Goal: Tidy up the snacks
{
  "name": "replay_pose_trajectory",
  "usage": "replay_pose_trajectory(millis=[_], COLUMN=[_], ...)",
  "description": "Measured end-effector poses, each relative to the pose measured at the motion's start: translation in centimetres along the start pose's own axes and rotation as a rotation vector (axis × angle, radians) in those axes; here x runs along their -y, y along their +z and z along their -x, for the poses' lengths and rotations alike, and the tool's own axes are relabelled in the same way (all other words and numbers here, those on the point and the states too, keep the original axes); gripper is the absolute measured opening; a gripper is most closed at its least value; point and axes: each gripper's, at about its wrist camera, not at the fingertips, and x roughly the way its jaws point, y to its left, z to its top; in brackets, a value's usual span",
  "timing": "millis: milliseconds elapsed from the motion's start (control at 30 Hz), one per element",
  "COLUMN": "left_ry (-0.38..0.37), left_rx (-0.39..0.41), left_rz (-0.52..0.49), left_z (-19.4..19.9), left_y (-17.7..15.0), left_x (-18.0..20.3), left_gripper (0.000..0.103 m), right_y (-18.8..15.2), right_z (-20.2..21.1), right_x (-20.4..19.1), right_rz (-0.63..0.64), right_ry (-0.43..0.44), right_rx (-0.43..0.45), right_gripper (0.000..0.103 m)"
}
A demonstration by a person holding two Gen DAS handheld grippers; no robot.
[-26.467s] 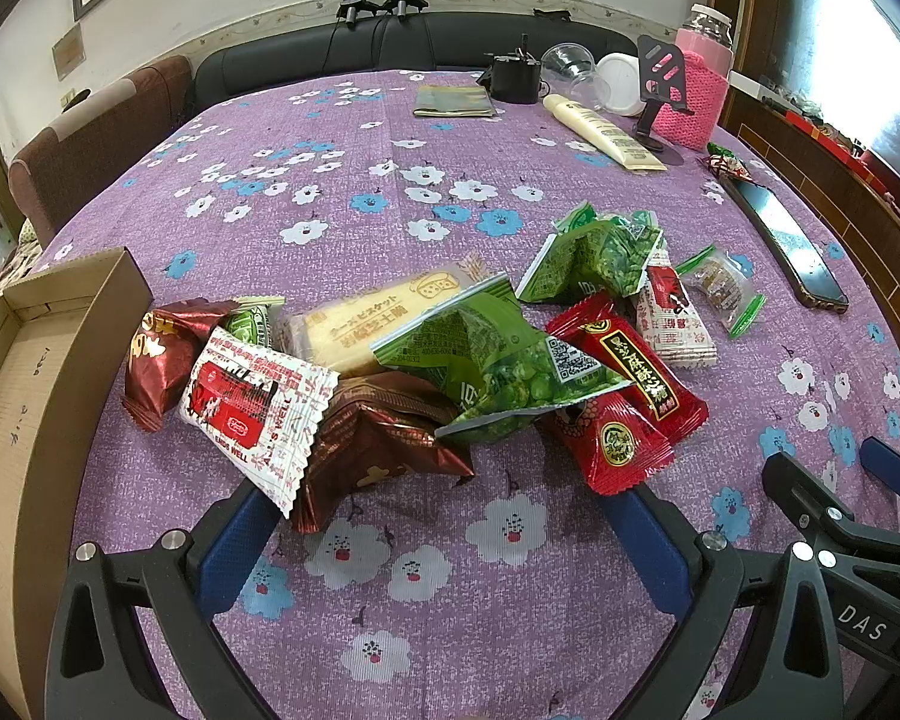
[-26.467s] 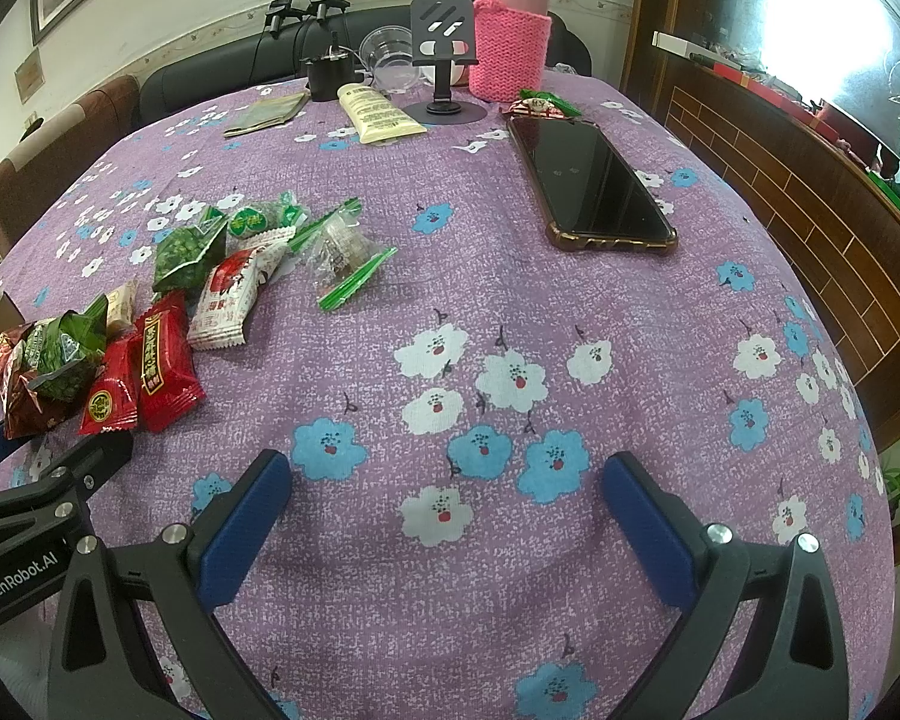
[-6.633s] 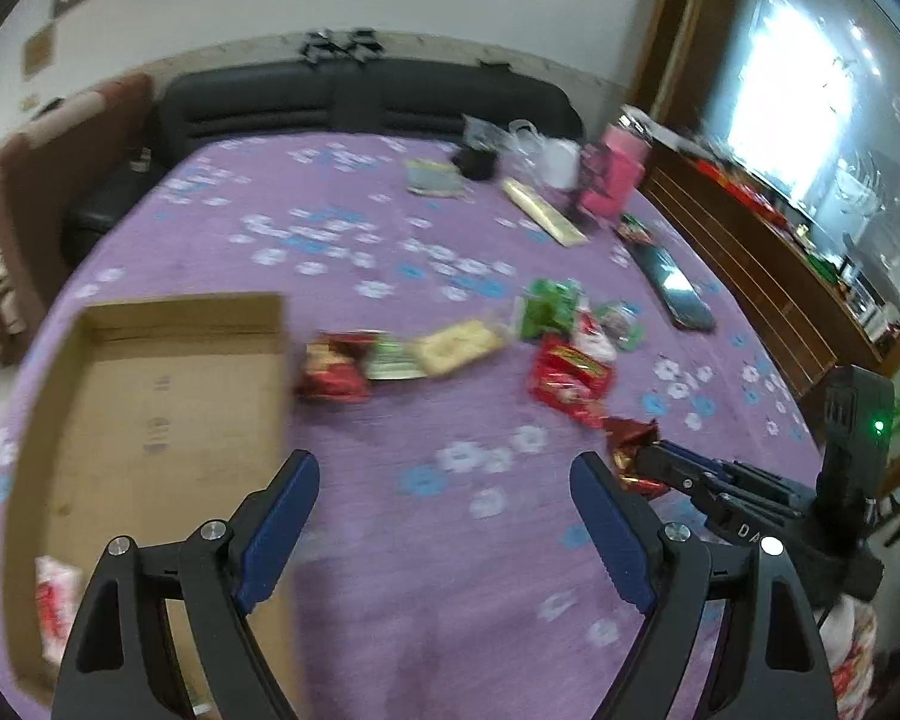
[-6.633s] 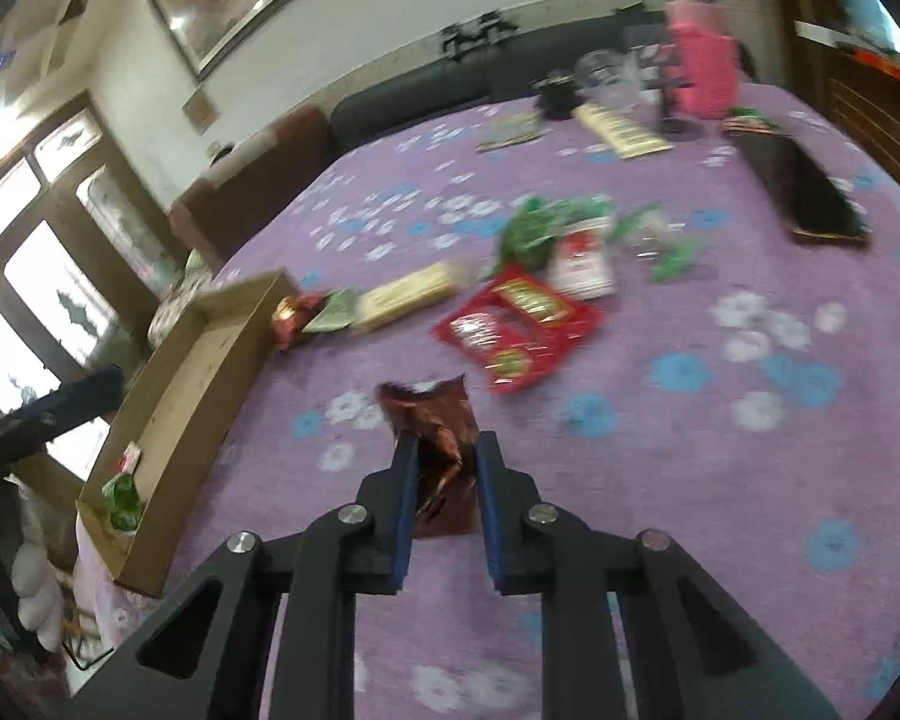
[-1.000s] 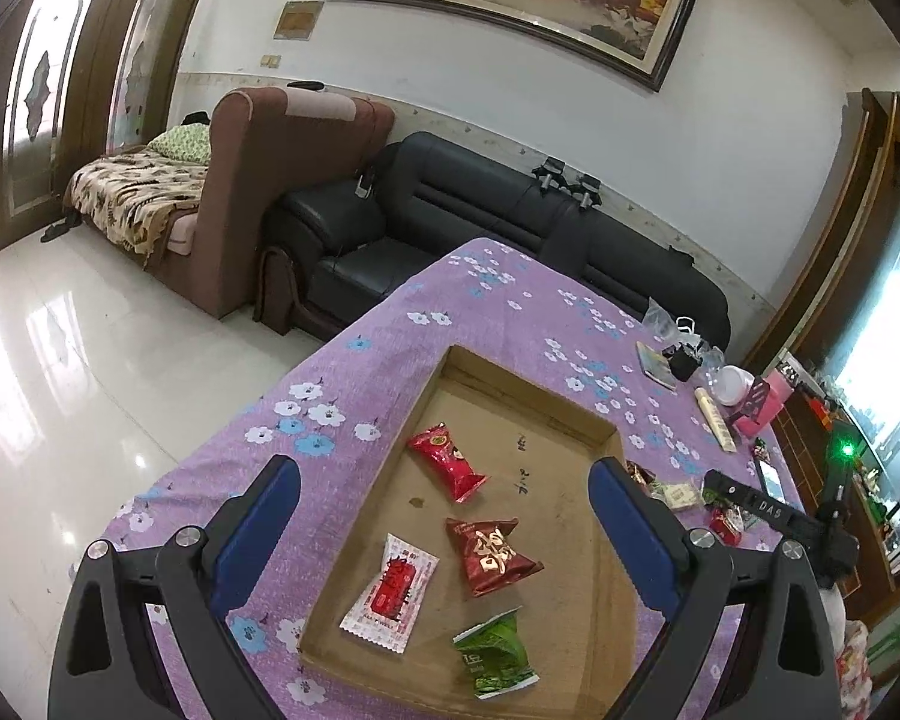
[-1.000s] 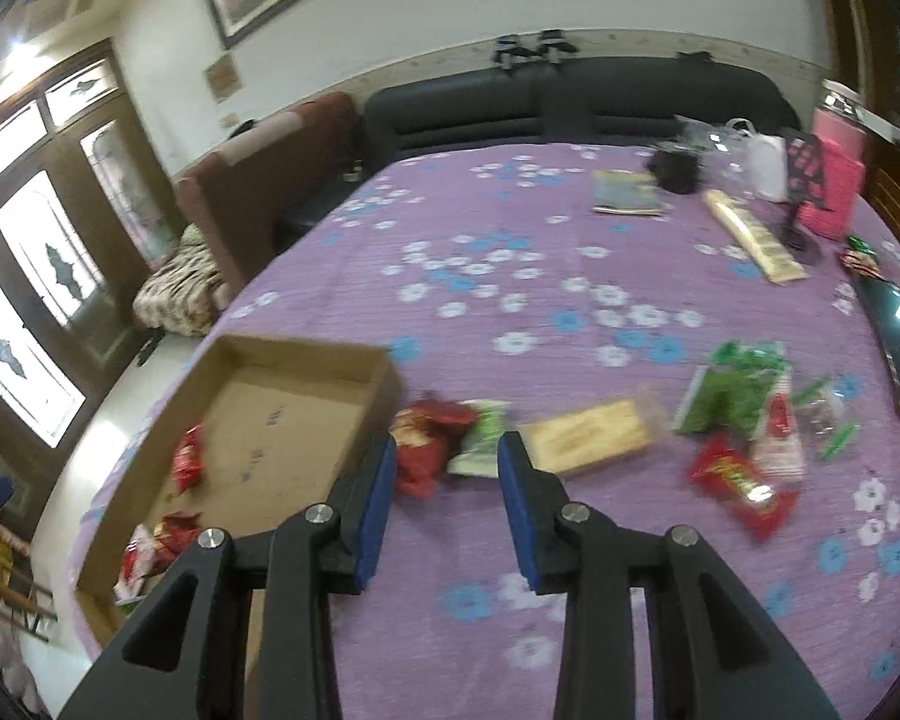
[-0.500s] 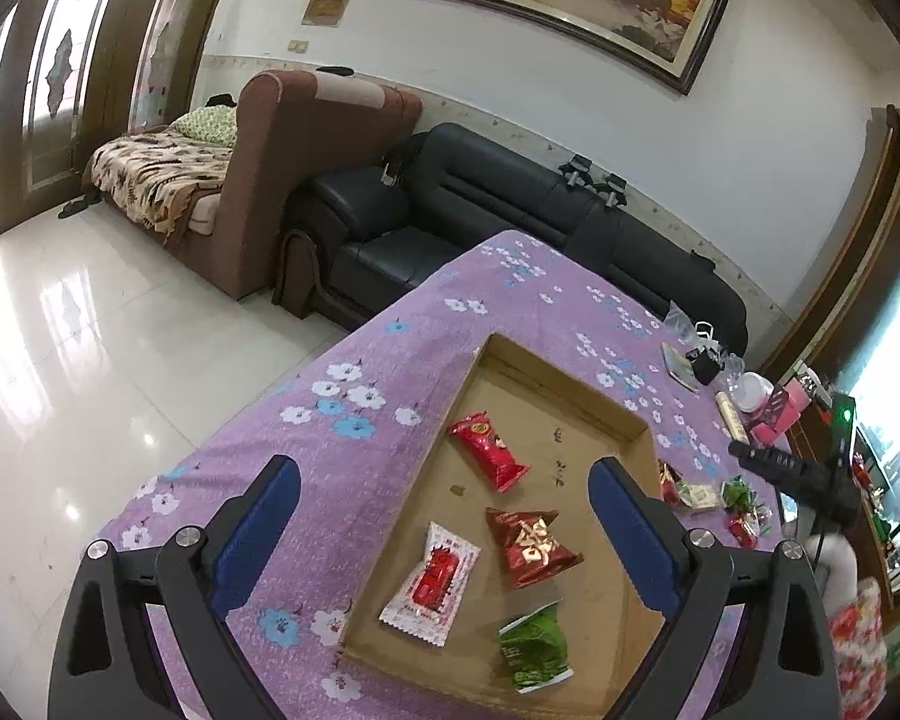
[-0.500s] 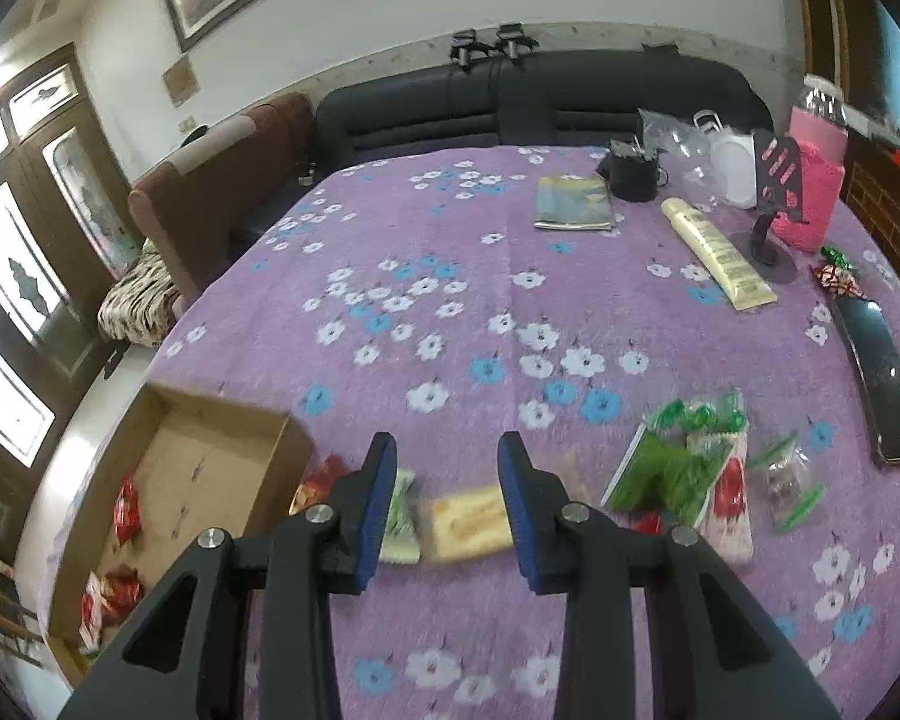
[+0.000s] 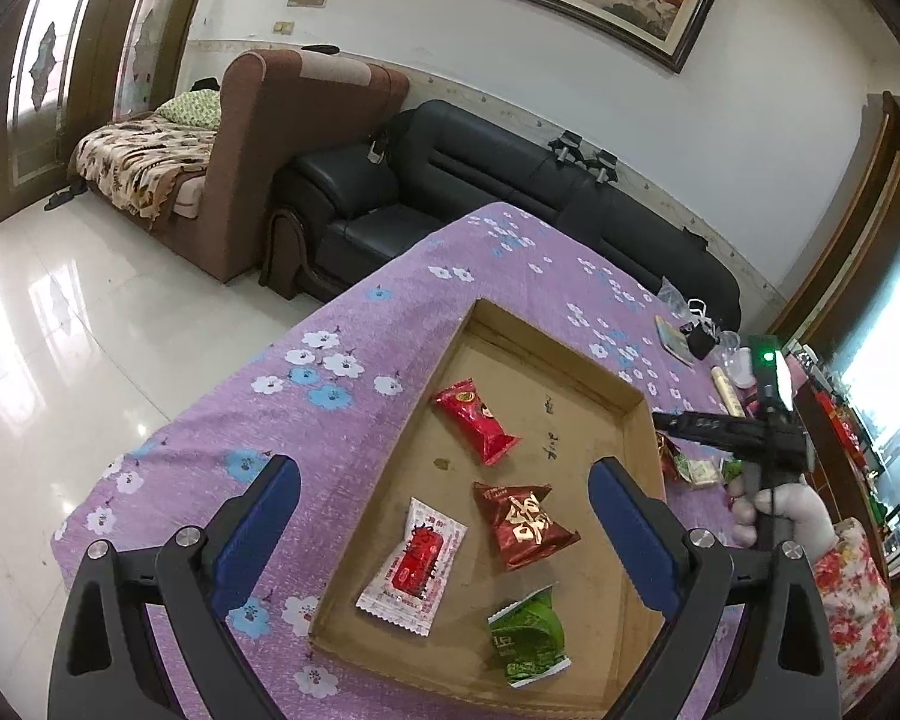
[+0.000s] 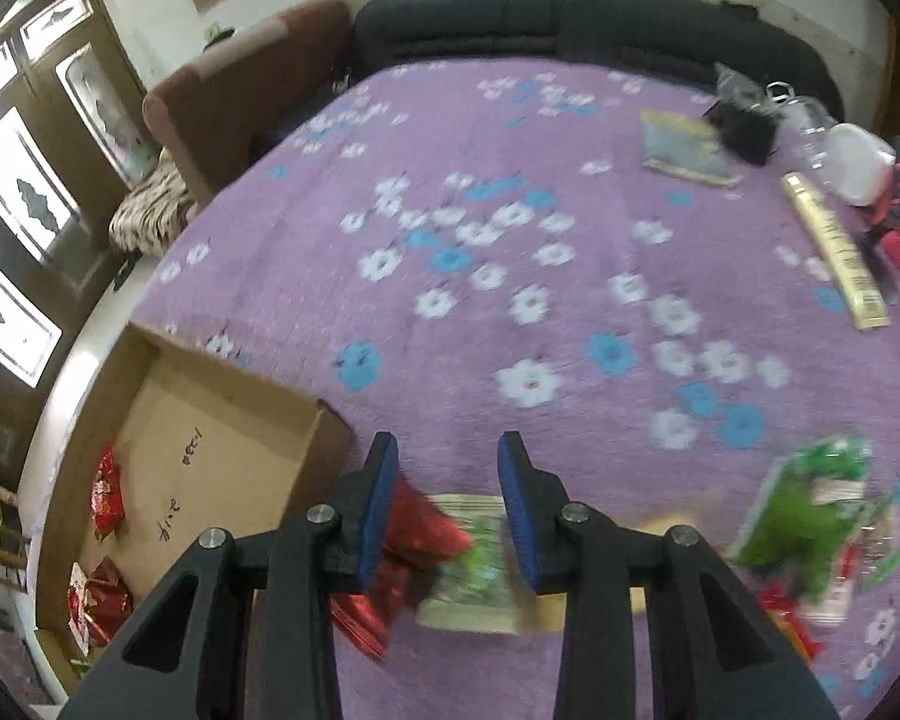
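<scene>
Your left gripper (image 9: 444,525) hangs spread wide and empty above the cardboard box (image 9: 624,399), which holds four snack packets, a red one (image 9: 474,429) at its 12 o'clock. Your right gripper (image 10: 448,507) is parted narrowly with nothing pinched, poised over a red packet (image 10: 417,531) and a green packet (image 10: 480,564) lying on the purple cloth (image 10: 510,252), just at the box's 3 o'clock side.

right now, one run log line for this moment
left tool: open over cardboard box | box: four snacks | right tool: open, above red packet
</scene>
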Motion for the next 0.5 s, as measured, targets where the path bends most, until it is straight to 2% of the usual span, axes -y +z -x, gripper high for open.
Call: replay_pose_trajectory(millis=[133, 233, 367, 433, 500], left_ry=[-0.003, -0.009, -0.024, -0.031, -0.036], left_rx=[-0.004, -0.012, -0.024, -0.027, -0.032], left_rz=[0.006, 0.007, -0.01, -0.018, -0.022], left_z=[-0.3, -0.6, -1.2, -1.4, -1.5], left_y=[0.0, -0.1, -0.2, -0.2, -0.3], left_x=[-0.2, -0.3, 0.2, 0.6, 1.0], left_gripper=[0.098, 0.098, 0.098, 0.098, 0.098], right_y=[-1.1, -3.2, -6.7, -7.7, -7.5], right_z=[-0.4, 0.7, 2.3, 4.3, 6.3], right_x=[-1.1, -1.9, -1.5, -0.5, 0.8], right_rz=[0.051, 0.099, 0.112, 0.086, 0.053], right_ry=[0.029, 0.044, 0.106, 0.151, 0.15], right_rx=[-0.043, -0.081, -0.183, -0.153, -0.068], right_gripper=[0.004, 0.004, 0.004, 0.004, 0.006])
